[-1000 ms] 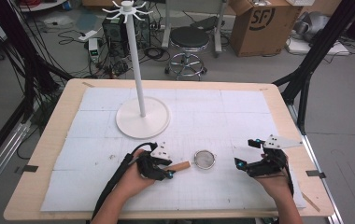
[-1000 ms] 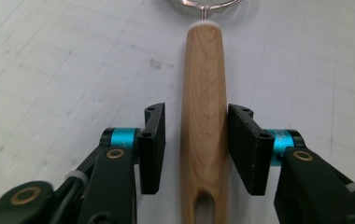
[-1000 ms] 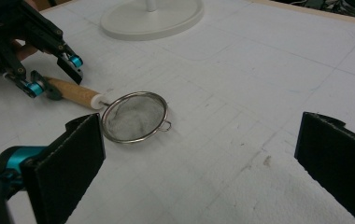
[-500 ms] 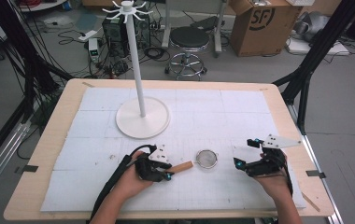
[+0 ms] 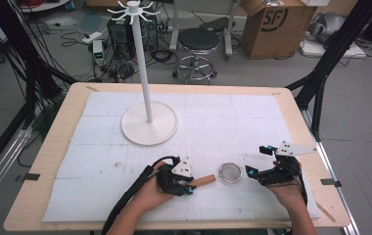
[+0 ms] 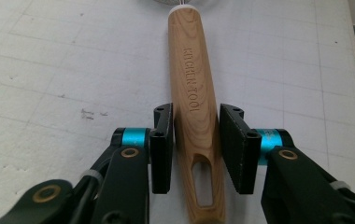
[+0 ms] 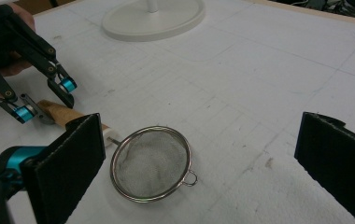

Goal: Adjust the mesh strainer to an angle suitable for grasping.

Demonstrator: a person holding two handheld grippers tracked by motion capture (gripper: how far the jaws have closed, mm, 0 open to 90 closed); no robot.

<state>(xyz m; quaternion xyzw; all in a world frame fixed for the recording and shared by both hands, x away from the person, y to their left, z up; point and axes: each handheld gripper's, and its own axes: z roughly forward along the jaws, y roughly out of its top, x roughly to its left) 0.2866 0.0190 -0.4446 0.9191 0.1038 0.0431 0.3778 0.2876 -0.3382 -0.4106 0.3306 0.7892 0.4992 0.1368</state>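
Your left gripper [image 5: 186, 185] has slid a little toward the strainer [image 5: 222, 175] since a moment ago, and its fingers [image 6: 162, 148] have just been easing apart around the wooden handle [image 6: 195, 112]. Look at the left gripper view: the handle runs straight up the middle between the two black pads, its slotted end nearest you, the words along it reading lengthwise. There's a sliver of daylight on each side, so the fingers stand narrow but not pressing on the wood.

Now the strainer itself: it lies flat on the white mat [image 5: 223, 122] near the front of the bench [image 5: 52, 161], between your two hands. In the high view its long axis runs left to right, handle pointing toward your left gripper, the round mesh bowl [image 7: 151, 162] toward your right. The bowl's small wire loop sits on the far side from the handle.

Your right gripper [image 5: 257, 164] hovers just beside the bowl, fingers [image 7: 68, 163] spread wide with nothing between them; in its own view the bowl lies on the mat between the two pads.

Farther back on the mat stands the white stand [image 5: 149, 122], well apart from all this.
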